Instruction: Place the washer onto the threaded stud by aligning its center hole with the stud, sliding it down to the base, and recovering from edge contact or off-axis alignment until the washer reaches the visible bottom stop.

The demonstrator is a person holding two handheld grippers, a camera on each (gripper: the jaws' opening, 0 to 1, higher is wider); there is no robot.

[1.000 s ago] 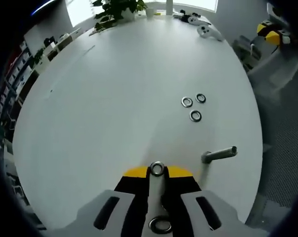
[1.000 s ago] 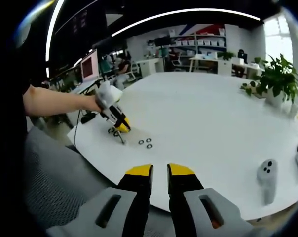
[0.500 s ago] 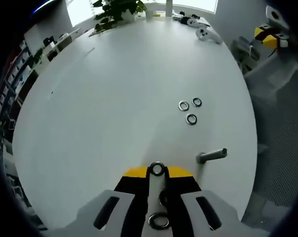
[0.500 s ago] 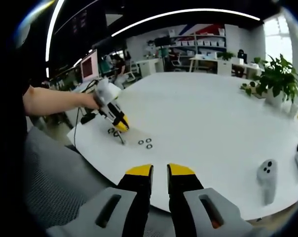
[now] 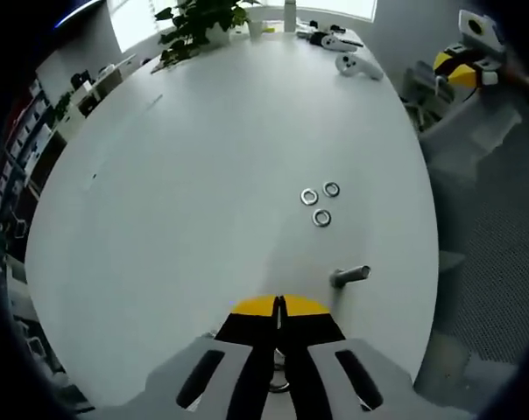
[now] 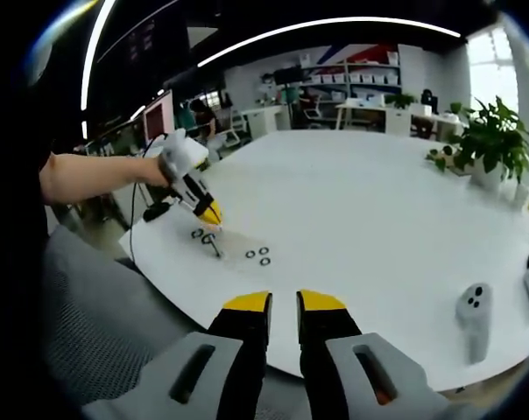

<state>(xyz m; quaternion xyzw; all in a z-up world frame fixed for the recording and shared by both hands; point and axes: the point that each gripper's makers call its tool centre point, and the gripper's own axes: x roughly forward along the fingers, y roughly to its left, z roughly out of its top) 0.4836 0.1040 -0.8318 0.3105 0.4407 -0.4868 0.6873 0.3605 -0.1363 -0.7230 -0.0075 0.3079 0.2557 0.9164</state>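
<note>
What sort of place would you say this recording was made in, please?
Probably an open-plan office or lab. A large white table sits in a room with desks and shelving at the back, potted plants by the window, and curved strip lighting overhead.

Grey tongs (image 6: 284, 304) with slotted black jaws tipped yellow; bare forearm (image 6: 94, 176).
</note>
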